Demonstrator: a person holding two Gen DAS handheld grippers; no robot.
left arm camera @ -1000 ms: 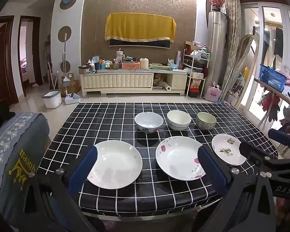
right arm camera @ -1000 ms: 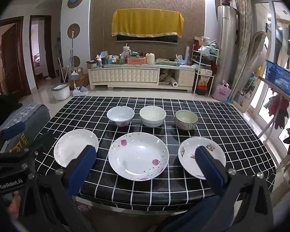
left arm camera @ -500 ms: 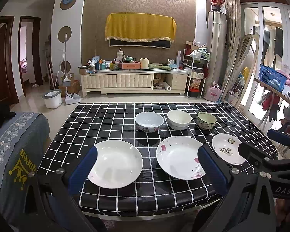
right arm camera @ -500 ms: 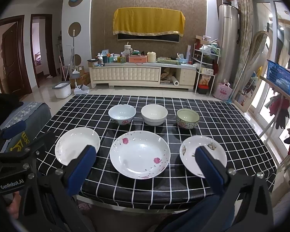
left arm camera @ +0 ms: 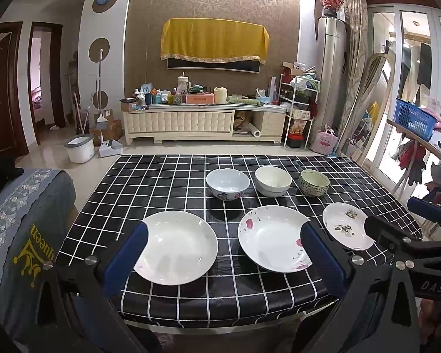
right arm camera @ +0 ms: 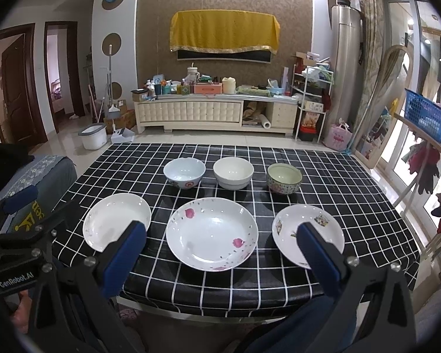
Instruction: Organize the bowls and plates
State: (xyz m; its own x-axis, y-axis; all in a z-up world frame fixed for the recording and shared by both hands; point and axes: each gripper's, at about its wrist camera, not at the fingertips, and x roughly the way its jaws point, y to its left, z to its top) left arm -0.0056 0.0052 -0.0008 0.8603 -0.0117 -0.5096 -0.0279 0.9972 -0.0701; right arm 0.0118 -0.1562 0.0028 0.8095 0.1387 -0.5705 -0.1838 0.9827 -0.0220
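Note:
Three plates lie in a front row on the black checked table [left arm camera: 150,182]: a plain white plate [left arm camera: 179,250] [right arm camera: 116,225], a large pink-flowered plate [left arm camera: 272,245] [right arm camera: 211,234] and a small patterned plate [left arm camera: 345,229] [right arm camera: 308,235]. Behind them stand a blue-white bowl [left arm camera: 227,182] [right arm camera: 184,172], a cream bowl [left arm camera: 273,181] [right arm camera: 233,173] and a green patterned bowl [left arm camera: 314,182] [right arm camera: 284,178]. My left gripper [left arm camera: 223,260] hovers open over the table's front edge, holding nothing. My right gripper [right arm camera: 220,253] is open too, in front of the flowered plate.
A chair with a grey cover [left arm camera: 23,235] stands at the table's left. On the right, a rail holds a blue basket [left arm camera: 414,117]. Open floor and a TV cabinet [left arm camera: 205,120] lie beyond the table's far edge.
Both grippers remain open and almost still. In the right wrist view the dishes sit slightly higher in the picture. No dish has moved on the table.

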